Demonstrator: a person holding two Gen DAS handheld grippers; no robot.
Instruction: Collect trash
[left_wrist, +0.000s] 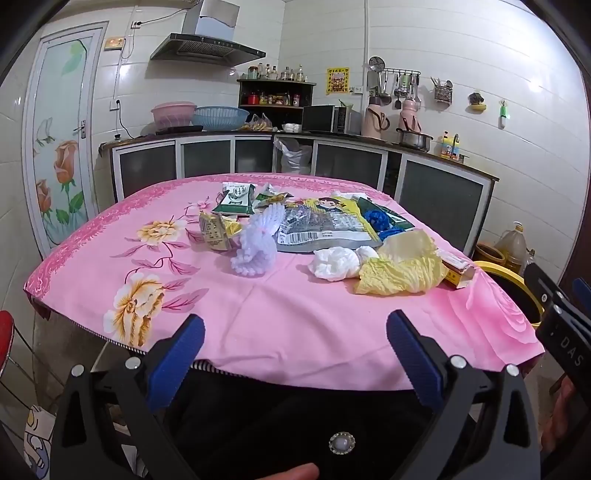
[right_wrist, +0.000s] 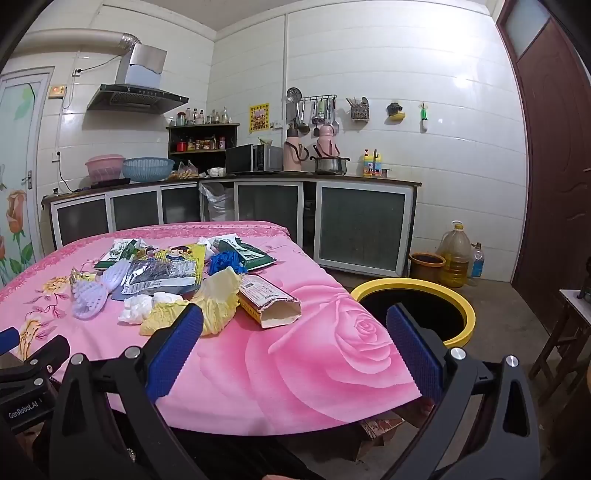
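Trash lies in a pile on the pink flowered tablecloth (left_wrist: 258, 314): a white foam net (left_wrist: 256, 240), a large snack bag (left_wrist: 325, 225), a white tissue wad (left_wrist: 338, 263), yellow cabbage leaves (left_wrist: 400, 267), an open cardboard box (right_wrist: 269, 301), green wrappers (left_wrist: 236, 199) and a blue glove (right_wrist: 223, 262). A yellow-rimmed trash bin (right_wrist: 417, 306) stands on the floor right of the table. My left gripper (left_wrist: 295, 354) is open and empty at the table's near edge. My right gripper (right_wrist: 295, 350) is open and empty over the near right corner, beside the bin.
Kitchen counter with cabinets (right_wrist: 258, 206) runs along the back wall. An oil jug (right_wrist: 457, 258) and a brown pot (right_wrist: 426, 266) stand on the floor behind the bin. A wooden stool (right_wrist: 565, 332) is at the right. A red chair edge (left_wrist: 5, 339) is at the left.
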